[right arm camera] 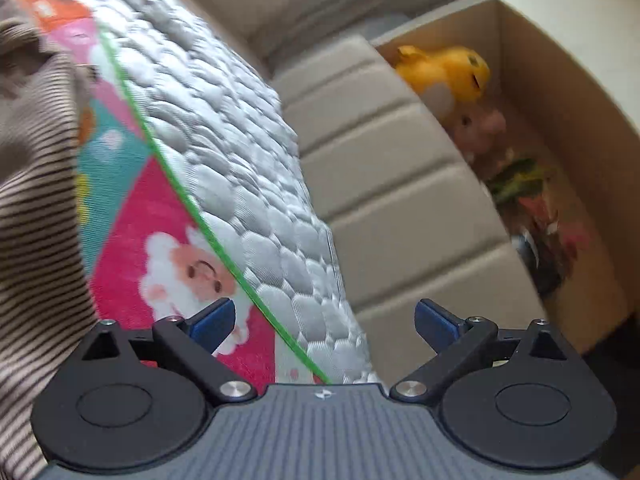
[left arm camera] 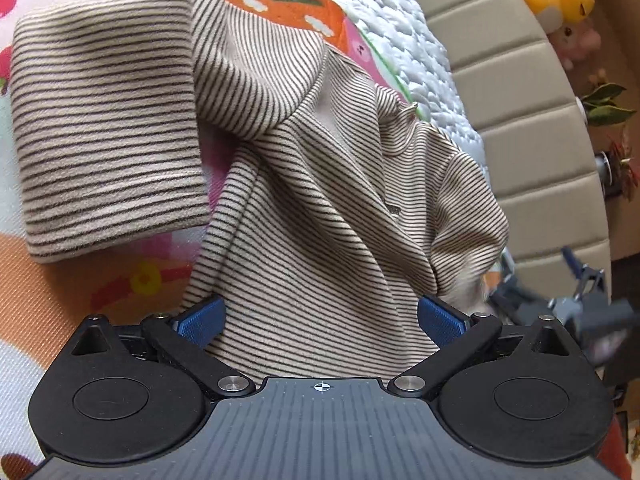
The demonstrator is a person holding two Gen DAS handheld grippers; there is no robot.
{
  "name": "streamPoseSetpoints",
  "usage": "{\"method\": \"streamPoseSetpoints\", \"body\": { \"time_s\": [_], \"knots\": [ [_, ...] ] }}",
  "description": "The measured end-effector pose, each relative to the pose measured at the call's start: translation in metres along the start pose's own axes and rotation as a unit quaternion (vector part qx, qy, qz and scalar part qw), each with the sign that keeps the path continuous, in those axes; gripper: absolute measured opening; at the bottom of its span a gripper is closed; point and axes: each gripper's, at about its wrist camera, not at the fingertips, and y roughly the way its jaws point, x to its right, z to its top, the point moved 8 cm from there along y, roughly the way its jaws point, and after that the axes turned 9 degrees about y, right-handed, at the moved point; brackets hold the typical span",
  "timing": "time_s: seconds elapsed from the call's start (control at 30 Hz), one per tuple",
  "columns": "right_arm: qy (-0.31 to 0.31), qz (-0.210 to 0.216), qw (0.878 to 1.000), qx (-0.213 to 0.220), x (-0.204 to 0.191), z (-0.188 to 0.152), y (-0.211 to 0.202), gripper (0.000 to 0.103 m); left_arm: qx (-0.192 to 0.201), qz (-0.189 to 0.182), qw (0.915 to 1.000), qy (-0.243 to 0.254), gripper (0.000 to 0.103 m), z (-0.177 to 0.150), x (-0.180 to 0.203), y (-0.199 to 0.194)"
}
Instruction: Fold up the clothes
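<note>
Striped shirt (left arm camera: 320,184): beige with dark stripes, lying rumpled on a cartoon-print mat (left arm camera: 48,288); fills the centre of the left wrist view, one sleeve folded across the upper left; seen again at the left edge of the right wrist view.

Left gripper (left arm camera: 320,316): jaws wide, shirt fabric lying between the blue pads (left arm camera: 202,318), not pinched.

Right gripper (right arm camera: 325,320): jaws wide, nothing between them, over the mat's edge and quilted mattress (right arm camera: 248,152).

Cardboard box (right arm camera: 560,60): upper right, holding a yellow plush toy (right arm camera: 448,68).

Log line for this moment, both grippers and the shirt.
task: fold clothes | left gripper: open, striped shirt between fingers | right gripper: open, empty, off the shirt | surface: cartoon mat
</note>
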Motion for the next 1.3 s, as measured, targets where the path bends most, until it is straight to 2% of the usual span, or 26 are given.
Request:
{"method": "streamPoseSetpoints", "body": {
  "time_s": [0.03,0.07,0.13,0.2,0.23,0.27,0.3,0.4,0.47,0.5,0.6,0.67,0.77,0.83,0.97,1.03,1.13,1.23,1.27,1.3],
  "knots": [
    [0.070,0.027,0.997,-0.017,0.013,0.000,0.003,0.097,0.011,0.002,0.9999,0.013,0.103,0.001,0.005,-0.003],
    [0.139,0.065,0.988,-0.018,0.020,0.001,-0.003,0.097,0.023,0.001,0.9993,0.031,0.103,0.003,0.012,-0.007],
    [0.229,0.157,0.961,0.000,0.016,0.010,-0.025,0.097,0.042,-0.006,0.9967,0.069,0.103,0.008,0.026,-0.008],
    [0.253,0.244,0.936,0.005,-0.008,0.022,-0.045,0.097,0.056,-0.005,0.9937,0.097,0.103,0.013,0.038,-0.006],
    [0.232,0.278,0.932,-0.003,-0.030,0.027,-0.049,0.097,0.058,-0.004,0.9927,0.106,0.103,0.017,0.042,0.000],
    [0.200,0.295,0.934,-0.008,-0.054,0.031,-0.051,0.097,0.058,-0.004,0.9923,0.109,0.103,0.021,0.043,0.006],
    [0.162,0.296,0.941,-0.005,-0.075,0.032,-0.052,0.097,0.055,-0.001,0.9929,0.105,0.103,0.023,0.042,0.012],
    [0.046,0.223,0.974,0.025,-0.110,0.019,-0.034,0.097,0.042,0.011,0.9950,0.089,0.103,0.029,0.036,0.032],
    [-0.032,0.166,0.985,0.045,-0.131,0.011,-0.021,0.097,0.032,0.015,0.9950,0.094,0.103,0.027,0.030,0.039],
    [-0.044,0.143,0.988,0.048,-0.129,0.008,-0.011,0.097,0.030,0.014,0.9944,0.100,0.103,0.026,0.029,0.038],
    [-0.014,0.113,0.993,0.024,-0.100,0.001,0.031,0.103,0.024,0.016,0.9941,0.104,0.103,0.025,0.029,0.037],
    [-0.003,0.058,0.998,0.017,-0.085,-0.002,0.054,0.102,0.017,0.016,0.9940,0.107,0.103,0.023,0.029,0.040],
    [0.088,0.048,0.994,-0.030,-0.056,-0.008,0.083,0.102,0.012,0.022,0.9921,0.123,0.103,0.020,0.030,0.043],
    [0.158,0.055,0.984,-0.053,-0.034,-0.011,0.086,0.102,0.009,0.031,0.9895,0.141,0.103,0.017,0.032,0.045],
    [0.239,0.141,0.960,-0.034,-0.018,0.001,0.063,0.102,0.011,0.029,0.9921,0.121,0.103,0.021,0.030,0.042],
    [0.248,0.189,0.950,-0.030,-0.028,0.012,0.050,0.102,0.019,0.025,0.9944,0.101,0.103,0.026,0.025,0.039],
    [0.251,0.249,0.934,-0.053,-0.055,0.016,0.037,0.102,0.047,0.044,0.9935,0.094,0.103,0.041,0.014,0.032],
    [0.250,0.298,0.917,-0.085,-0.083,0.010,0.024,0.102,0.063,0.025,0.9961,0.058,0.103,0.053,0.003,0.026],
    [0.237,0.302,0.919,-0.087,-0.090,0.009,0.017,0.102,0.068,0.017,0.9965,0.044,0.103,0.056,0.000,0.025],
    [0.219,0.300,0.925,-0.085,-0.096,0.007,0.008,0.102,0.078,0.036,0.9952,0.046,0.103,0.059,-0.004,0.021]
  ]
}}
